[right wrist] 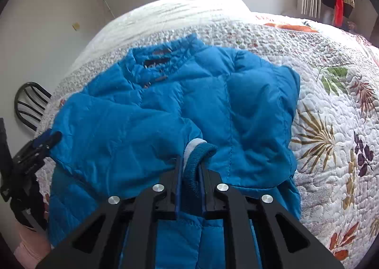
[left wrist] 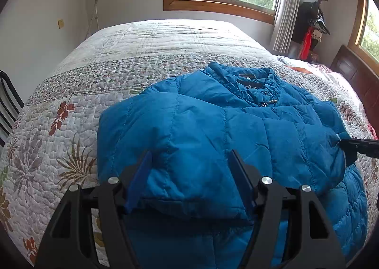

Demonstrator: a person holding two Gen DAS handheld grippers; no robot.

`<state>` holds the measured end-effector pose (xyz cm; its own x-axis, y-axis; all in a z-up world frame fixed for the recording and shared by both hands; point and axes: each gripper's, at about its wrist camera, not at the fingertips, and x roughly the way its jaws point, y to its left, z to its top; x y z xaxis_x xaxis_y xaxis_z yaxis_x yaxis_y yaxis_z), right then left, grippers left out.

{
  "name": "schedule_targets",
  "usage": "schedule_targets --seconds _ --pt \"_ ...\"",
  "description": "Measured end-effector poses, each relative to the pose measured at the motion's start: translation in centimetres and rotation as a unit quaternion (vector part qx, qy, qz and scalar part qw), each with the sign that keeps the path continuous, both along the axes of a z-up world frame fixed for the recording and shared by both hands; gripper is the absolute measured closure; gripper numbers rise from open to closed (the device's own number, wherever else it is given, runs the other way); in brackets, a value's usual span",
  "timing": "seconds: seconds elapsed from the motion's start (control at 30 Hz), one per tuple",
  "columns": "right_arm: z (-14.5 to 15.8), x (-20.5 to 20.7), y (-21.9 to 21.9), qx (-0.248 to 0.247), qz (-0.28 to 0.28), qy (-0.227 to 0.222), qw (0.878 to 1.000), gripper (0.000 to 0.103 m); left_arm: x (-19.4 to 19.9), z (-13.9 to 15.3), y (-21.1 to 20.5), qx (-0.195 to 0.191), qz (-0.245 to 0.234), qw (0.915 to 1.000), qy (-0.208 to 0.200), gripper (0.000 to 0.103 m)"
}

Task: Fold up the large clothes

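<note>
A blue quilted jacket (left wrist: 213,126) lies on the bed, collar away from me and both sleeves folded in across its front. My left gripper (left wrist: 189,162) is open, its fingers straddling the folded left sleeve with the pads apart from the fabric. Seen in the right wrist view, the left gripper (right wrist: 51,137) sits at the jacket's (right wrist: 142,115) left edge. My right gripper (right wrist: 190,162) is shut on the knit cuff (right wrist: 199,150) of the other sleeve, held over the jacket's middle. Its tip (left wrist: 342,143) shows at the jacket's right side in the left wrist view.
A floral quilt (left wrist: 59,138) covers the bed, with bare quilt around the jacket. A black metal chair (right wrist: 30,105) stands off the bed's left side. A dark headboard (left wrist: 355,74) and a coat stand (left wrist: 315,25) are at the right. A pink sleeve (right wrist: 28,245) shows low left.
</note>
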<state>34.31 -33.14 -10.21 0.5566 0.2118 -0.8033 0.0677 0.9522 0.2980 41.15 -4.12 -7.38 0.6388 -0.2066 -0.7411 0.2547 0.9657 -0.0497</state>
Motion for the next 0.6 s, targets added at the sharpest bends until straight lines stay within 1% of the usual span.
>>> schedule_targets --seconds 0.03,0.1,0.13,0.2,0.3,0.37,0.4,0.43,0.47,0.53,0.6 --pt "0.6 -0.4 -0.6 -0.003 -0.011 -0.007 1.000 0.093 0.0 0.1 0.1 -0.002 -0.001 1.0000 0.000 0.036" --pt "1.6 -1.2 -1.9 -0.028 -0.043 -0.017 0.999 0.093 0.0 0.1 0.1 -0.005 0.001 1.0000 0.001 0.036" --pt "1.6 -1.6 -2.6 -0.034 -0.055 -0.017 0.998 0.093 0.0 0.0 0.1 -0.005 0.002 1.0000 0.002 0.036" --pt "0.7 -1.7 -3.9 -0.029 -0.069 0.004 0.997 0.093 0.4 -0.6 0.0 0.002 0.005 0.9999 0.009 0.036" --pt "-1.9 -1.1 -4.6 -0.028 -0.069 0.041 0.996 0.093 1.2 -2.3 -0.5 0.024 0.007 0.9993 0.027 0.036" --pt "-2.8 -0.7 -4.7 -0.030 -0.069 0.050 0.996 0.092 1.5 -3.1 -0.7 0.038 0.007 0.9988 0.029 0.036" --pt "-2.7 -0.8 -4.9 -0.025 -0.070 0.046 0.996 0.089 1.4 -3.2 -0.7 0.039 0.006 0.9988 0.030 0.036" --pt "-2.2 -1.2 -5.0 -0.025 -0.074 0.042 0.996 0.083 1.3 -3.0 -0.6 0.035 0.006 0.9989 0.029 0.036" --pt "-1.4 -1.6 -5.1 -0.033 -0.081 0.033 0.996 0.082 1.2 -2.6 -0.4 0.029 0.005 0.9992 0.028 0.036" --pt "0.8 -3.0 -4.9 -0.059 -0.095 -0.001 0.994 0.081 0.6 -1.3 -0.1 0.009 0.004 0.9997 0.023 0.036" --pt "2.6 -3.8 -3.8 -0.066 -0.080 -0.031 0.994 0.080 0.0 -0.3 -0.3 0.000 -0.003 0.9999 0.014 0.035"
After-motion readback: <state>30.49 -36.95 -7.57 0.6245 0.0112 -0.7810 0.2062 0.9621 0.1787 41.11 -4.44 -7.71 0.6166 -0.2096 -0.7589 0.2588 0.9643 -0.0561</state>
